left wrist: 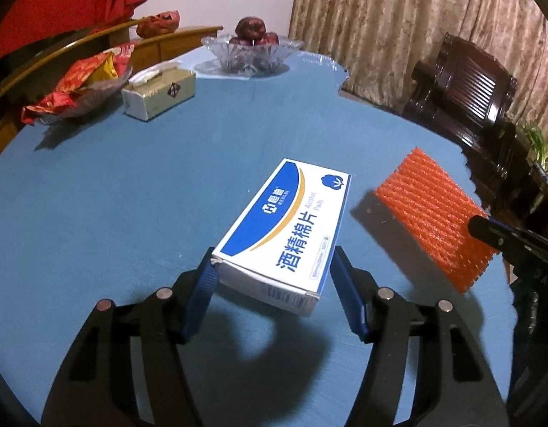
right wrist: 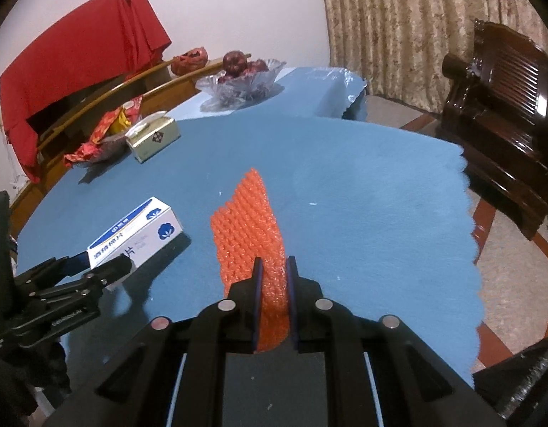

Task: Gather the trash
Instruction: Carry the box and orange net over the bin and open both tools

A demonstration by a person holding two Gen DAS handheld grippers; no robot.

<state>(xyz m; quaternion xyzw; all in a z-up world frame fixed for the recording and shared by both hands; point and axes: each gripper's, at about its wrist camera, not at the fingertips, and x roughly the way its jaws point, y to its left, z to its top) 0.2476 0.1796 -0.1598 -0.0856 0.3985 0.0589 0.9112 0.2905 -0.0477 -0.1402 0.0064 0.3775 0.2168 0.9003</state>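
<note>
Above the blue tablecloth (left wrist: 131,195), the alcohol pads box (left wrist: 288,231) is hanging off the surface, casting a shadow beneath it, with the left gripper (left wrist: 274,267) pinching its near end between blue pads. Just beside it, the orange foam net (right wrist: 250,227) is standing up from the right gripper (right wrist: 274,274), whose jaws are clamping tight on its lower end. Farther back on the cloth, a tissue box (left wrist: 160,94) is sitting between a dish of red wrappers (left wrist: 81,85) and a glass fruit bowl (left wrist: 252,49).
</note>
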